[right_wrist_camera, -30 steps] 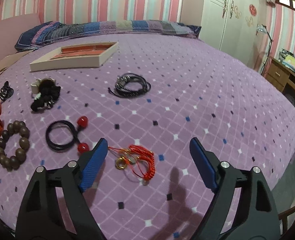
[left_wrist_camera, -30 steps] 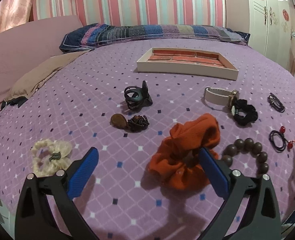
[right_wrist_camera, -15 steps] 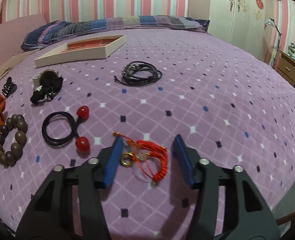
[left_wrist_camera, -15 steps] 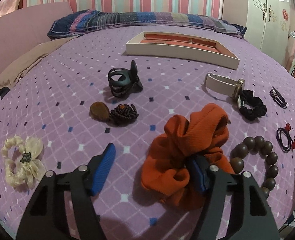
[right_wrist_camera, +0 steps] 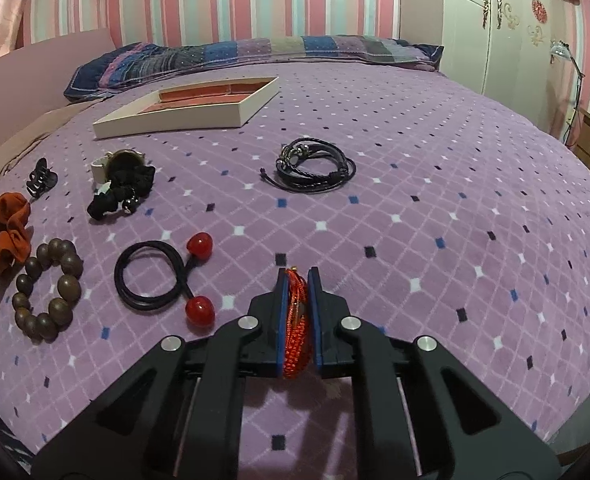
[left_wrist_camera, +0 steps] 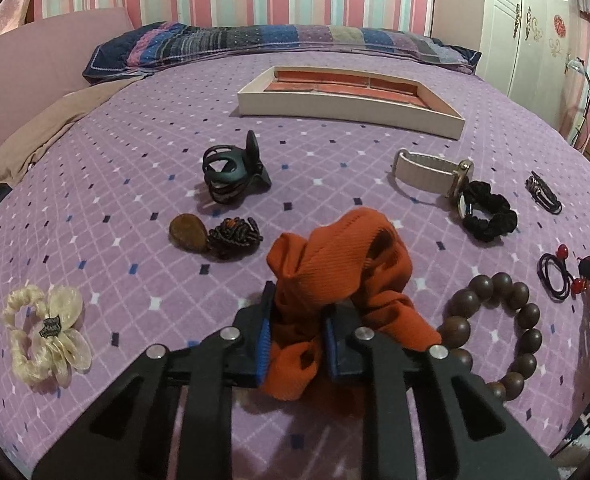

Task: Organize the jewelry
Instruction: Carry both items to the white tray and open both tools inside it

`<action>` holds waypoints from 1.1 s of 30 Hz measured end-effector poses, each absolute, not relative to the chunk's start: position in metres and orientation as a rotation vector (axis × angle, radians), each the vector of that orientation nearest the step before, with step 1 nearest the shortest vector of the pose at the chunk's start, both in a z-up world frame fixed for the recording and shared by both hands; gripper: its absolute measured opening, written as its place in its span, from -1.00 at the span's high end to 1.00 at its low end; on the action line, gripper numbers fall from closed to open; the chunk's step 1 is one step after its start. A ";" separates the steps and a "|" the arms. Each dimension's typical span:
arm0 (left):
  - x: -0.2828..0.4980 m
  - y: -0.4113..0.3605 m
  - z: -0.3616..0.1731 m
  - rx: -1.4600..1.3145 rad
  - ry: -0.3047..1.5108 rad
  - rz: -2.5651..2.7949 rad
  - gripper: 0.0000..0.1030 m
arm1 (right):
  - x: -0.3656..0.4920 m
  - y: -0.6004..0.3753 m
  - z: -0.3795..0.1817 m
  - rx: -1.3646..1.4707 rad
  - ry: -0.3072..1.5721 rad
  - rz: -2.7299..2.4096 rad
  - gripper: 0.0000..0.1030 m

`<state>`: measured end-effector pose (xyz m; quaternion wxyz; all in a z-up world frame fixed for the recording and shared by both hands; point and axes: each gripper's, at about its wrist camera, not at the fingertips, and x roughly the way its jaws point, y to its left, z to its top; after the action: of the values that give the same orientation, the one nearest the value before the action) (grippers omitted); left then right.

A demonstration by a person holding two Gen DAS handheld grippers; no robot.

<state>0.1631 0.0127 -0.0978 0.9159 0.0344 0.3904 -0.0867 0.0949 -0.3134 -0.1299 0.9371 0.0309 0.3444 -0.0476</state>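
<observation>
our left gripper [left_wrist_camera: 297, 334] is closing on the orange scrunchie [left_wrist_camera: 335, 276], our right gripper [right_wrist_camera: 297, 316] clenches the red cord bracelet [right_wrist_camera: 296, 320]; loose loops may slip out when lifted.

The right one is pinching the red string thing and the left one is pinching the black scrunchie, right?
Not quite. The left gripper has the orange scrunchie between its closing jaws, as the left wrist view shows; the black scrunchie lies apart, by the watch. The right gripper is indeed pinching the red string bracelet.
</observation>
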 end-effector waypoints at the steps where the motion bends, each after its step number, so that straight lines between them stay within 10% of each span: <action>1: 0.163 0.013 -0.097 0.072 0.802 -0.178 0.60 | 0.096 -0.314 -0.129 0.071 0.705 -0.093 0.80; 33: 0.270 -0.023 -0.018 0.076 0.698 -0.164 0.63 | 0.233 -0.302 -0.039 0.049 0.590 -0.014 0.80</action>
<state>0.2697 -0.0229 -0.0176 0.9358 0.0371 0.3413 -0.0805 0.2331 -0.3024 -0.0391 0.9564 0.0241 0.2908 -0.0071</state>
